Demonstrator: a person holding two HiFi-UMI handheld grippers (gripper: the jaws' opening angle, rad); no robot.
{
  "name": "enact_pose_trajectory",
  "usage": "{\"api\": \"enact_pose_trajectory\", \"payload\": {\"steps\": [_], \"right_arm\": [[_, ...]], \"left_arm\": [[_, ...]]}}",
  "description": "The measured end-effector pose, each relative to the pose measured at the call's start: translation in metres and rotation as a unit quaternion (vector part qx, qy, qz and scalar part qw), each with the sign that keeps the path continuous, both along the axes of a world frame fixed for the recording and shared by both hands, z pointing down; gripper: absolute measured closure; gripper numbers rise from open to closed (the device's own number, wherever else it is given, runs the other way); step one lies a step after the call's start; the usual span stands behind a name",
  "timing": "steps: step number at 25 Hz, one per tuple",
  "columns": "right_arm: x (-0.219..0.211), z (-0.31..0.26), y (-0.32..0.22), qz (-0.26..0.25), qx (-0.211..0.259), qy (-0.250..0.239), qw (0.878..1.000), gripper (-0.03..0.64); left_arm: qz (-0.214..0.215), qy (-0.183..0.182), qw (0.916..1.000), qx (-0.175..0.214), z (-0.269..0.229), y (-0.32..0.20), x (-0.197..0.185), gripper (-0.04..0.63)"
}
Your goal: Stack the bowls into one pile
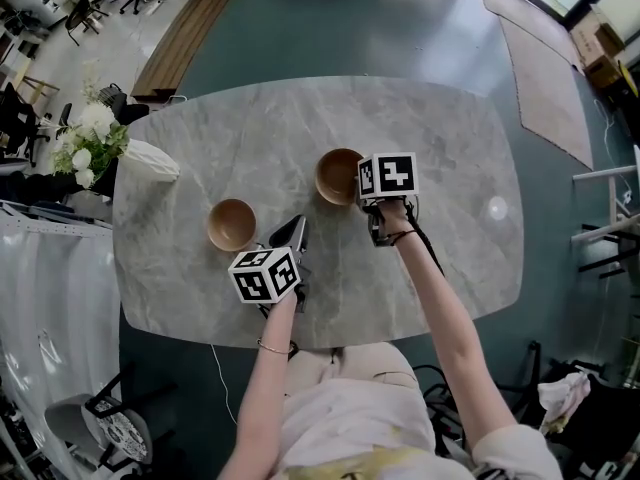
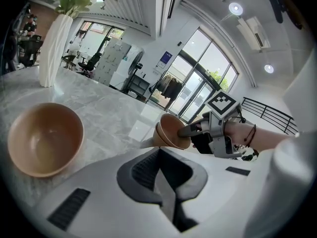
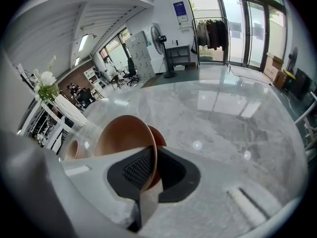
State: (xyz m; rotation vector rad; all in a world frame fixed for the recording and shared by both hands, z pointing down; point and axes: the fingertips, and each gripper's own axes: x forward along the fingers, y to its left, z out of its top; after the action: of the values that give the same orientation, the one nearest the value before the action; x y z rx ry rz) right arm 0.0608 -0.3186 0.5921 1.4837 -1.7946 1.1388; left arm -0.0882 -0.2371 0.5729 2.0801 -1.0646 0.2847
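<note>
Two wooden bowls are on the marble table (image 1: 440,128). The left bowl (image 1: 232,224) (image 2: 43,139) stands upright and free; in the right gripper view it peeks in as a bowl edge (image 3: 74,150) at far left. The right bowl (image 1: 338,176) (image 2: 171,130) (image 3: 126,138) is tilted, its rim pinched between the pads of my right gripper (image 1: 362,200) (image 3: 151,175) (image 2: 190,129), which is shut on it. My left gripper (image 1: 297,225) (image 2: 161,155) is just right of the left bowl, shut with nothing in it.
A white vase (image 1: 150,158) (image 2: 54,48) with flowers (image 1: 90,138) stands at the table's left edge. The near table edge runs just in front of the person's lap. Bare marble spreads to the right of the held bowl.
</note>
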Motion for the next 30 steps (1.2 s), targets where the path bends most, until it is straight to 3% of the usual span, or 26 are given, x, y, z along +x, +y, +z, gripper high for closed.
{"api": "enact_pose_trajectory", "payload": {"steps": [15, 24, 30], "right_arm": [[-0.001, -0.006, -0.001, -0.003, 0.024, 0.000, 1.000, 0.577], [0.001, -0.014, 0.005, -0.003, 0.069, 0.018, 0.997, 0.463], [0.007, -0.017, 0.016, 0.014, 0.086, -0.017, 0.996, 0.456]], "left_arm": [[-0.002, 0.001, 1.0000, 0.000, -0.001, 0.003, -0.001, 0.595], [0.000, 0.002, 1.0000, 0.004, -0.003, 0.007, 0.003, 0.595], [-0.005, 0.003, 0.9999, 0.012, -0.010, 0.011, 0.003, 0.595]]}}
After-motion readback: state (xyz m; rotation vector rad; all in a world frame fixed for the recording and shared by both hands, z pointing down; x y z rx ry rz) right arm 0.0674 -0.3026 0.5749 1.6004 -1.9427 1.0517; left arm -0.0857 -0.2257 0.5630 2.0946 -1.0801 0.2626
